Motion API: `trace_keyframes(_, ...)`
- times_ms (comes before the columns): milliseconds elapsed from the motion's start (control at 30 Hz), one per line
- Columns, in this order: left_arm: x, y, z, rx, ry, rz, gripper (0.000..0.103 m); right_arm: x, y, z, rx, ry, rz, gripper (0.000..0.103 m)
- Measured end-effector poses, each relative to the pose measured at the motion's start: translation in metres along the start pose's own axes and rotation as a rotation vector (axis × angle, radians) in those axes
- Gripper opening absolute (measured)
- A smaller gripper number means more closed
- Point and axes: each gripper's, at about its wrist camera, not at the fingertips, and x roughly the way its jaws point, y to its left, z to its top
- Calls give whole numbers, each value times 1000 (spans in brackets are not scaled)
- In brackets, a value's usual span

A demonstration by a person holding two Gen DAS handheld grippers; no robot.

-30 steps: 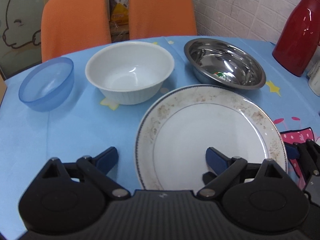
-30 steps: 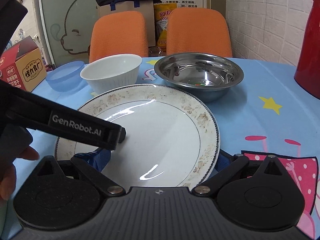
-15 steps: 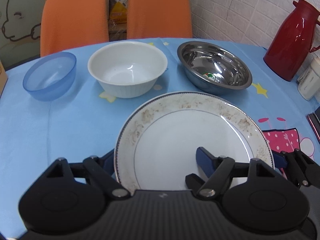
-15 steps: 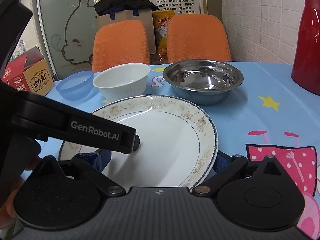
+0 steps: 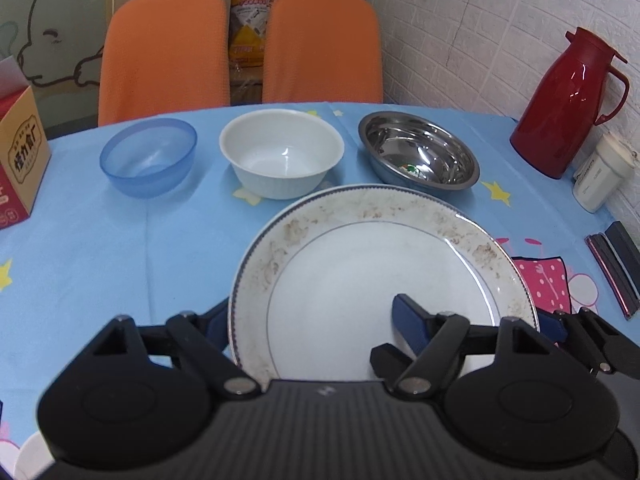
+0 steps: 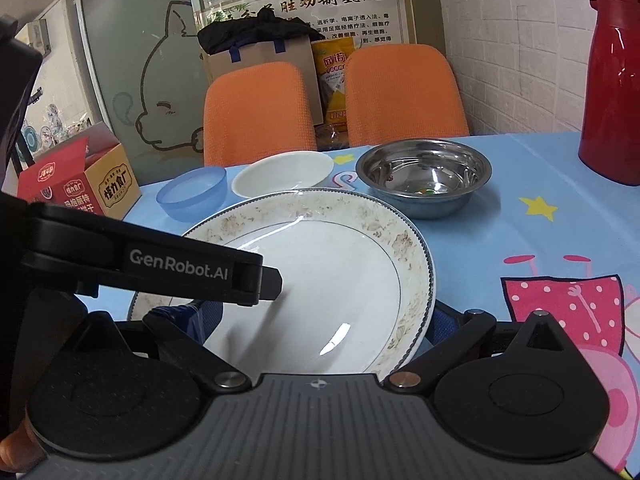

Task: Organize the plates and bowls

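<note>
A large white plate (image 5: 380, 276) with a brown patterned rim is held up off the blue tablecloth, tilted; it also shows in the right wrist view (image 6: 320, 292). My left gripper (image 5: 312, 320) is shut on the plate's near rim, one finger over it and one under. My right gripper (image 6: 320, 320) is shut on the same plate's rim from the right side. Behind stand a blue bowl (image 5: 149, 156), a white bowl (image 5: 281, 158) and a steel bowl (image 5: 418, 156).
A red thermos (image 5: 568, 100) and a white container (image 5: 602, 178) stand at the right. A red and yellow carton (image 5: 16, 160) is at the left. Two orange chairs (image 5: 164, 52) stand behind the table. A dark flat case (image 5: 616, 268) lies right.
Both grippers have lifted the plate off the table and drawn it back, toward the cameras. The bowls now look farther off and have not moved.
</note>
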Motion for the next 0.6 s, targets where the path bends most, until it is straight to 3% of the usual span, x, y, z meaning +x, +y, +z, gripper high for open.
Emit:
trace_keyframes(367, -90, 55, -41, -63, -105, 51, 76, -39, 78, -12, -86, -28, 62, 90)
trace_keyframes(600, -126, 101, -90, -113, -93, 148, 76, -52, 139, -39, -141, -5, 156, 90)
